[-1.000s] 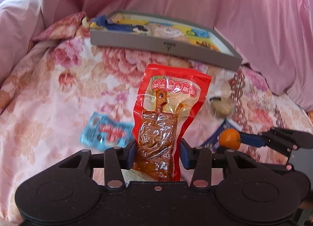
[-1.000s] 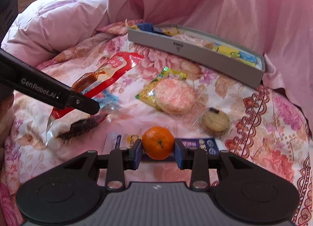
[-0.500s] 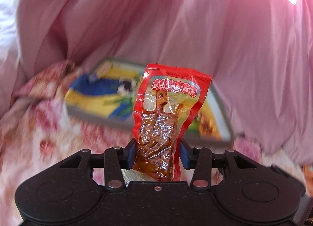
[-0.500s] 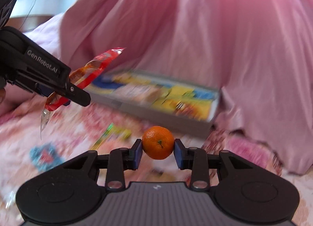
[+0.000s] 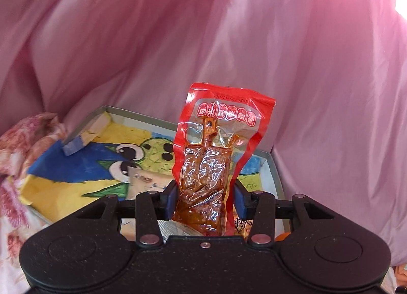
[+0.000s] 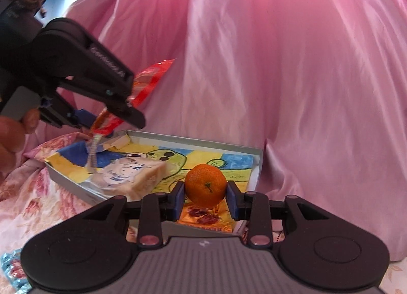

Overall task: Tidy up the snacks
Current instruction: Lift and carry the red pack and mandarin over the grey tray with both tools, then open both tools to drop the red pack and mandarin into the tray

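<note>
My left gripper [image 5: 204, 198] is shut on a red snack packet [image 5: 216, 156] with brown contents and holds it upright above the grey tray [image 5: 276, 177]. My right gripper [image 6: 205, 200] is shut on a small orange [image 6: 205, 184], held over the tray [image 6: 258, 166] near its right end. In the right wrist view the left gripper [image 6: 106, 113] hangs over the tray's left end with the red packet [image 6: 150, 80] in it. The tray has a cartoon drawing lining it and holds a pale wrapped bun [image 6: 132, 179] and an orange packet [image 6: 206, 219].
Pink satin bedding [image 6: 279, 65] rises close behind and right of the tray. The floral bedspread [image 6: 30, 192] lies to the left. A blue-silver wrapper [image 6: 10, 268] lies at the lower left. A blue and cream block [image 5: 84, 136] leans in the tray's far left corner.
Both grippers have lifted off the bedspread and moved forward to above the tray, each still holding its item. The loose snacks on the bed have dropped out of view.
</note>
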The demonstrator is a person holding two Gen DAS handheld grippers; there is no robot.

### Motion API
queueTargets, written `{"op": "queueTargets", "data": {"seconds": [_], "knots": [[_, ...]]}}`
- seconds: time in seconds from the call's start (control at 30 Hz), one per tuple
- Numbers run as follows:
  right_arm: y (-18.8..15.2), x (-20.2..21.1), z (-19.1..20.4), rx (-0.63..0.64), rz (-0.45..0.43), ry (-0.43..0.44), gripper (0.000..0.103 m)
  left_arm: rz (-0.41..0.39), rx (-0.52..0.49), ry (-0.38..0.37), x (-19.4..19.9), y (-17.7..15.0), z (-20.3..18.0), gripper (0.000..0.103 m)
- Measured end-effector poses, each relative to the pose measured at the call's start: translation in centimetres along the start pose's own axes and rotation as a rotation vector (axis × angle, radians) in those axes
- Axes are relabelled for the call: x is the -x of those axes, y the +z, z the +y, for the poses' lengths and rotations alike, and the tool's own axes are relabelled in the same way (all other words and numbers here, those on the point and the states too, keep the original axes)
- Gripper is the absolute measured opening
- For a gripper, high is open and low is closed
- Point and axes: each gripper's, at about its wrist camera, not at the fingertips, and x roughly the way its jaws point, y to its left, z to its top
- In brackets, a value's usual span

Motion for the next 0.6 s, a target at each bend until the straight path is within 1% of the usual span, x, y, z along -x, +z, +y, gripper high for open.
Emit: {"op": "queueTargets", "data": {"seconds": [0.17, 0.53, 0.57, 0.6], "knots": [[-0.6, -1.6, -0.3, -0.016, 0.038, 0.006, 0.039, 0.025, -0.009, 0.013, -2.5, -0.3, -0.8, 0.046], [-0.9, -2.3, -0.4, -0.028, 0.062, 0.014, 0.039, 0.051, -0.028, 0.023, -4.8, -1.2, -1.5, 0.047], [-1.0, -2.3, -0.4, -0.028, 0.063, 0.014, 0.039, 0.055, -0.033, 0.026, -5.0, -1.2, -1.5, 0.048], [-0.9, -2.3, -0.4, -0.028, 0.064, 0.014, 0.039, 0.059, -0.039, 0.027, -5.2, -1.2, -1.6, 0.052]]}}
